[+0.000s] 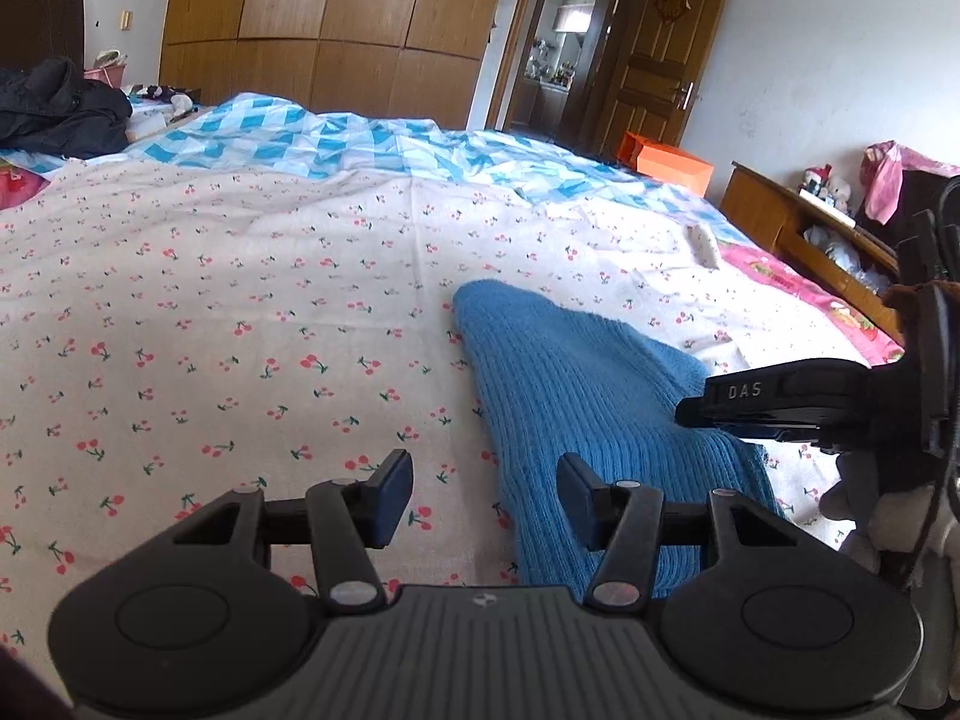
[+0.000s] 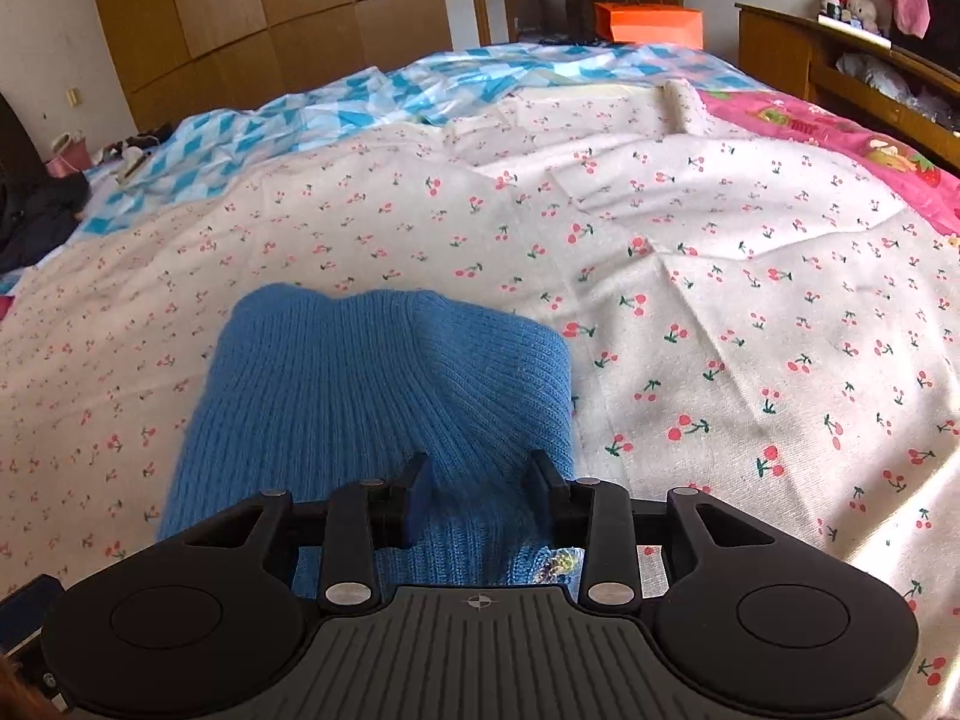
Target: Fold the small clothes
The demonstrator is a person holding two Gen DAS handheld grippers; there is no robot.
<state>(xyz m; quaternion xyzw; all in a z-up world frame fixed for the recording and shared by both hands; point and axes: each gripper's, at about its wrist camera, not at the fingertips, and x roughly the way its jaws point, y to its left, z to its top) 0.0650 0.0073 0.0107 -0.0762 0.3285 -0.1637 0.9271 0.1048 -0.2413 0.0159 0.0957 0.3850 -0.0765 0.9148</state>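
A blue knit garment (image 2: 384,396) lies on the cherry-print bed sheet (image 1: 210,312), folded into a thick bundle. Right hand-held gripper (image 2: 477,489): jaws partly closed, knit fabric bunched between them and pinched at the garment's near edge. Left hand-held gripper (image 1: 486,495): jaws spread, nothing between the pads; its right finger (image 1: 579,489) sits over the garment's left edge, its left finger over bare sheet. In the left view the right gripper enters at 3 o'clock. An orange box (image 1: 669,163) stands beyond the bed at 1 o'clock.
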